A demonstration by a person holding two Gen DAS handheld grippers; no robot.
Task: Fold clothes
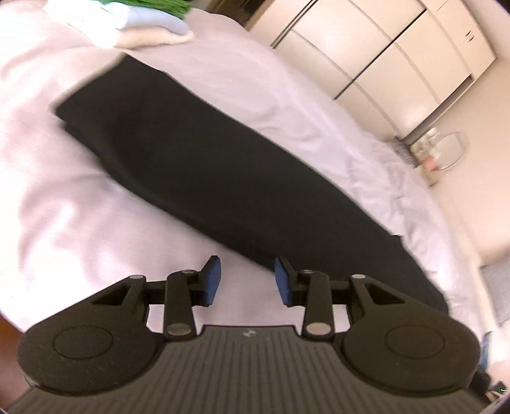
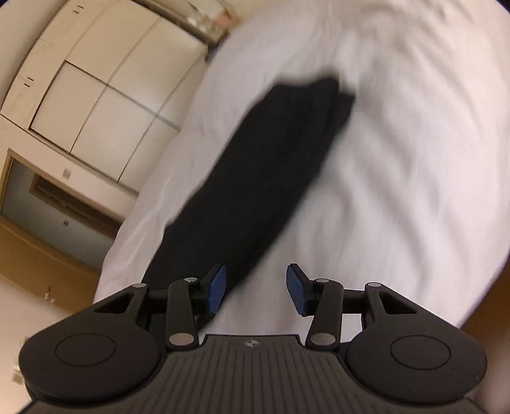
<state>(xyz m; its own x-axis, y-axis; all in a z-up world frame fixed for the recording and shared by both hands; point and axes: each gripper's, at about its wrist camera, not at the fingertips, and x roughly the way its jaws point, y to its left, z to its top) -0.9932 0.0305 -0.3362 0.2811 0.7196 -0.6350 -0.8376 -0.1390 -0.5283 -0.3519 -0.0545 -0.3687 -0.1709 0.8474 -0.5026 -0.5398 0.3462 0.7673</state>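
Looking along my left gripper [image 1: 247, 280], I see its jaws parted with nothing between the blue pads [image 1: 213, 280]; the edge of the black garment [image 1: 207, 165] shows just beyond them. My right gripper [image 2: 256, 288] is likewise released, its jaws standing a little wider and empty. The garment lies folded into a long narrow strip on the white bed [image 1: 47, 197], running from upper left to lower right of the left wrist frame and from lower left toward upper centre in the right. Motion blur softens its far end, which looks layered, though I can't be sure. A stack of folded clothes [image 1: 134, 22] sits upper left. Cream cupboards [image 1: 382, 47] fill the upper right.
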